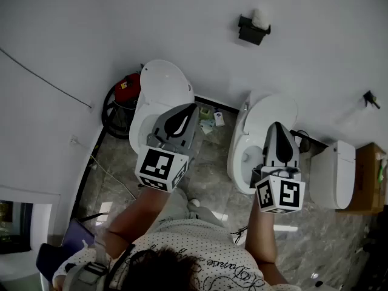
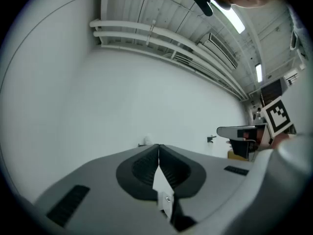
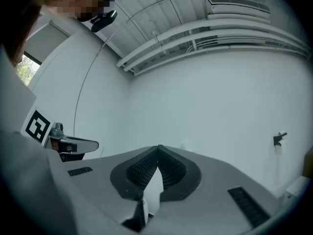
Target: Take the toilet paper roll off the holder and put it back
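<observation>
A white toilet paper roll (image 1: 260, 18) sits on a black holder (image 1: 251, 31) fixed to the white wall, far ahead of both grippers. In the left gripper view the roll (image 2: 148, 139) is a small white shape just above the jaw tips. My left gripper (image 1: 193, 107) (image 2: 158, 146) is shut with nothing between its pads. My right gripper (image 1: 276, 125) (image 3: 158, 147) is shut and empty too. Both point level at the wall, well short of the holder. Each gripper view shows the other gripper at its edge.
Two white toilets (image 1: 159, 85) (image 1: 270, 109) stand below the grippers, and a third white unit (image 1: 333, 173) is at the right beside a cardboard box (image 1: 371, 176). A red object (image 1: 127, 87) with a black hose sits at the left toilet. A small black wall hook (image 1: 371, 99) is at the right.
</observation>
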Motion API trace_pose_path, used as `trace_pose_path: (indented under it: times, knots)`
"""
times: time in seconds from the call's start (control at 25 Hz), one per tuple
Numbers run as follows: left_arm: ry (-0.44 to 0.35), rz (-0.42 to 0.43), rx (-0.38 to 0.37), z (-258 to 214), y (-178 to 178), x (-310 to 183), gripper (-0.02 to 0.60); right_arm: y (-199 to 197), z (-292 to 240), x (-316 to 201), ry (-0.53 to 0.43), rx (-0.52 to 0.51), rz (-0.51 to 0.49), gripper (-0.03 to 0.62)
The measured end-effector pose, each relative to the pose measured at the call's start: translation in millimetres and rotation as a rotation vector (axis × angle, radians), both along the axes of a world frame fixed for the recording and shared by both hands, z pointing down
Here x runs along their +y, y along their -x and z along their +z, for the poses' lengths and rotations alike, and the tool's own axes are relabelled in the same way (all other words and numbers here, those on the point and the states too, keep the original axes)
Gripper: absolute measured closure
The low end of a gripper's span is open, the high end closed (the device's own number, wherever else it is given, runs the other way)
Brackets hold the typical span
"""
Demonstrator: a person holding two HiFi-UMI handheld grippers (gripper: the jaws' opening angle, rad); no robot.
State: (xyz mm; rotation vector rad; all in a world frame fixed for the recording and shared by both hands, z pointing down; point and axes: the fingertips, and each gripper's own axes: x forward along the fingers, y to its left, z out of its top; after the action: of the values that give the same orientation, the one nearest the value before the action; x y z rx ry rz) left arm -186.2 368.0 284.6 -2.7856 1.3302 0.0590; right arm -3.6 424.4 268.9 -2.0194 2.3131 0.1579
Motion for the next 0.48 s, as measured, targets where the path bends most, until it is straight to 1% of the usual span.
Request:
trace_pose_path:
  times: [0.16,0.32,0.44,0.48]
  knots:
    - [-0.014,0.001,-0.004,-1.5,-2.8,-3.1,0.577,-0.5,1.8,-1.9,-0.015,-0.013,-0.003,0.591]
    - [-0.001,-0.009,0.003,0.5,-5.4,-3.8,0.577,-3.4,2.2,1.5,-0.032,-0.046,-0.026,0.589]
    - [0.007,-0.014,-0.005,2.3,-7.7,-6.0,0.574,-9.2,4.4,0.8,-0.022,-0.043,-0.021,0.588]
    - [0.008,-0.014,-0.01,2.4,-9.1,-6.2,0.566,-11.3,5.1,-0.1,-0.015,-0.038,-0.016,0.573]
